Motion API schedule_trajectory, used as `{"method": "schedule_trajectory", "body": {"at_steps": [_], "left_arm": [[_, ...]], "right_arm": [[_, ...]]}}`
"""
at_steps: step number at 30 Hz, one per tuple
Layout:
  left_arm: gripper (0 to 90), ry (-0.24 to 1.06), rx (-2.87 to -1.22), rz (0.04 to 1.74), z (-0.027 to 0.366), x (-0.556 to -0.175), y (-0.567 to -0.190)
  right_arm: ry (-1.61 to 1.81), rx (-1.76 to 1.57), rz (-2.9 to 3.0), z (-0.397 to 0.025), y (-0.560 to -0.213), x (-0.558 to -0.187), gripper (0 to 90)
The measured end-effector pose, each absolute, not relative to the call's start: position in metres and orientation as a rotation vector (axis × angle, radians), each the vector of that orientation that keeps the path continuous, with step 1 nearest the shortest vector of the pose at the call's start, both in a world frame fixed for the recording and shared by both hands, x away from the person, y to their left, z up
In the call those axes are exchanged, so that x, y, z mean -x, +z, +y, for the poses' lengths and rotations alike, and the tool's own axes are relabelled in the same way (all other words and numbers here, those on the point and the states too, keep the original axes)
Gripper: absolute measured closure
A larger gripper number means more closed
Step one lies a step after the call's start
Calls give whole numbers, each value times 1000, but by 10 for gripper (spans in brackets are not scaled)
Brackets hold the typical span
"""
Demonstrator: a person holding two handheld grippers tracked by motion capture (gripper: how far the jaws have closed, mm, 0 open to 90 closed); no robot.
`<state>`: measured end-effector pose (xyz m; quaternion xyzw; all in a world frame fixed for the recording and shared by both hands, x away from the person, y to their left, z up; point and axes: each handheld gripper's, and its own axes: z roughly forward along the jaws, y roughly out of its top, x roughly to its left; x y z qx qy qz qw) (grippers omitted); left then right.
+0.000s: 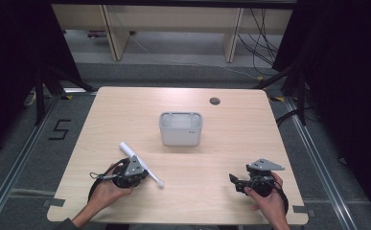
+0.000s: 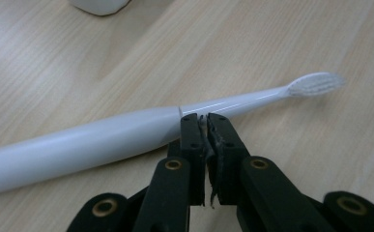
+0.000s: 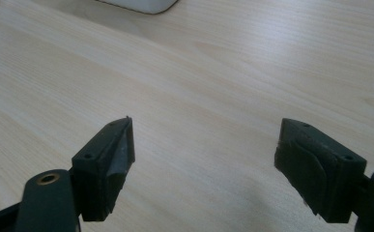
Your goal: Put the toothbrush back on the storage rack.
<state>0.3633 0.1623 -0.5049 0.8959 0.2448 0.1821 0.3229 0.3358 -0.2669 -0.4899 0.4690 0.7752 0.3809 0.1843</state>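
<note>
White electric toothbrush (image 1: 142, 164) lies flat on the wooden table (image 1: 231, 139), lower left of centre in the high view, brush head toward lower right. Left gripper (image 2: 206, 121) sits just beside its neck, jaws pressed together, nothing between them. Right gripper (image 3: 204, 145) hovers at lower right, jaws wide apart. Grey bin (image 1: 180, 128) stands mid-table.

Overhead forward-down view; two close, low table (image 1: 231, 143) views, perhaps overlapping.

In the high view the left hand-held gripper (image 1: 142, 173) covers the toothbrush's (image 1: 141, 164) middle; the left gripper view's edge cuts off its handle end.
</note>
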Motion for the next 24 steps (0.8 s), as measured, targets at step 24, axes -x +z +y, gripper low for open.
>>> {"method": "schedule_trajectory", "body": {"at_steps": [24], "left_arm": [[828, 486, -2354, 656, 133, -399, -503]], "right_arm": [[1068, -1305, 2197, -268, -490, -336, 222]]}}
